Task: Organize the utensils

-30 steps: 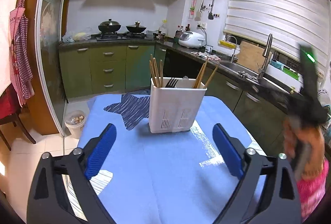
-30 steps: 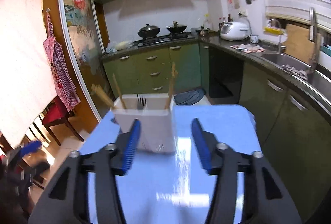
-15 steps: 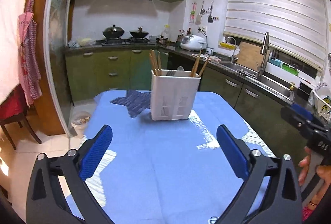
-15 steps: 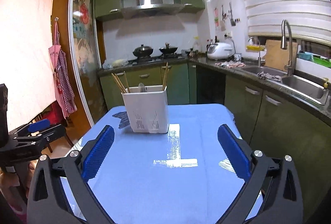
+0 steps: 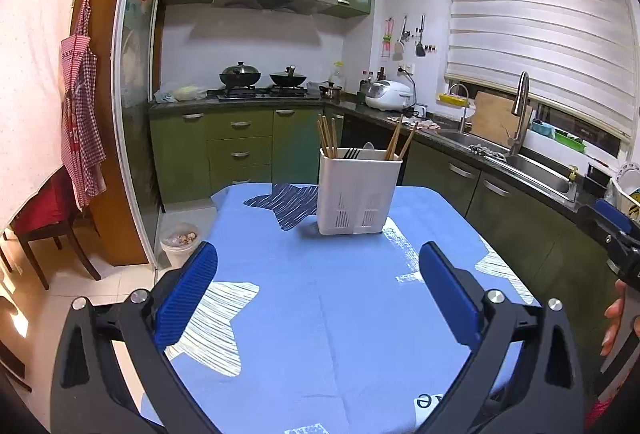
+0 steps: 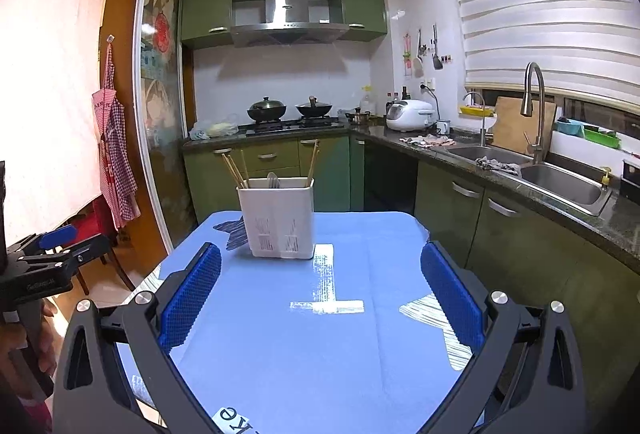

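— White utensil holder (image 5: pixel 359 196) is standing far down the blue bench (image 5: pixel 304 298), chopsticks (image 5: pixel 328 137) sticking up.
— Anything blocking it?
— Nothing; left gripper (image 5: pixel 318 292) and right gripper (image 6: pixel 320 296) jaws are gaping empty, having just opened.

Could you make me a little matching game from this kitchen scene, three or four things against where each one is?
Things:
1. chopsticks
2. utensil holder
3. apron
4. rice cooker

Places:
A. on the counter by the wall socket
B. hanging on the left
C. standing in the white holder
D. on the blue tablecloth

Pairs: 1-C, 2-D, 3-B, 4-A
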Available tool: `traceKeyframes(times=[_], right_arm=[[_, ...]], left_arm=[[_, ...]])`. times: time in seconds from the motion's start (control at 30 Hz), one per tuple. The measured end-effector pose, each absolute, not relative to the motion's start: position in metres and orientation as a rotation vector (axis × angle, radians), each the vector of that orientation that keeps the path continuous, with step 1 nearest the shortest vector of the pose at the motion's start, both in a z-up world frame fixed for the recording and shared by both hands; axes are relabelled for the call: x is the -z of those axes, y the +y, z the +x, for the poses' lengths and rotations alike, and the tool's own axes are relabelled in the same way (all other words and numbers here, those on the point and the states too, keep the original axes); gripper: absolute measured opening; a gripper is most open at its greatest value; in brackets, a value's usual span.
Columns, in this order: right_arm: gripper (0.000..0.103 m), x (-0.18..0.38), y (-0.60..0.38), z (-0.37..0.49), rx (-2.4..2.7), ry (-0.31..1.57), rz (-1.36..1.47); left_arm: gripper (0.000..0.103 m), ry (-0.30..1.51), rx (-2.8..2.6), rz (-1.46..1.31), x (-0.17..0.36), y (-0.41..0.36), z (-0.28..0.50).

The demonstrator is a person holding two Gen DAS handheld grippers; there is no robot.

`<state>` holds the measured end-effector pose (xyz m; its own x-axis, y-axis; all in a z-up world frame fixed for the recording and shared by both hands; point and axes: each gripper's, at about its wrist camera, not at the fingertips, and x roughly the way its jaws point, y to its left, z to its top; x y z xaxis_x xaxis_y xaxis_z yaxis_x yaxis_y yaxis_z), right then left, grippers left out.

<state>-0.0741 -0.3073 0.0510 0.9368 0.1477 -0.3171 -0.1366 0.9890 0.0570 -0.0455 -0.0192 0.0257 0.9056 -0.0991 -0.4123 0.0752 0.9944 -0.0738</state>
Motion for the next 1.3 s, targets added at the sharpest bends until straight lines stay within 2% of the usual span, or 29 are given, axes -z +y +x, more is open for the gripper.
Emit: traceKeyframes(times=[1.3], right_arm=[[0.099,-0.0544,-0.3134,-0.0708,-0.157,0.342,0.049]], left_arm=[[0.096,0.428,0.067,-0.041,-0.0352,-0.0211,-0.0546]])
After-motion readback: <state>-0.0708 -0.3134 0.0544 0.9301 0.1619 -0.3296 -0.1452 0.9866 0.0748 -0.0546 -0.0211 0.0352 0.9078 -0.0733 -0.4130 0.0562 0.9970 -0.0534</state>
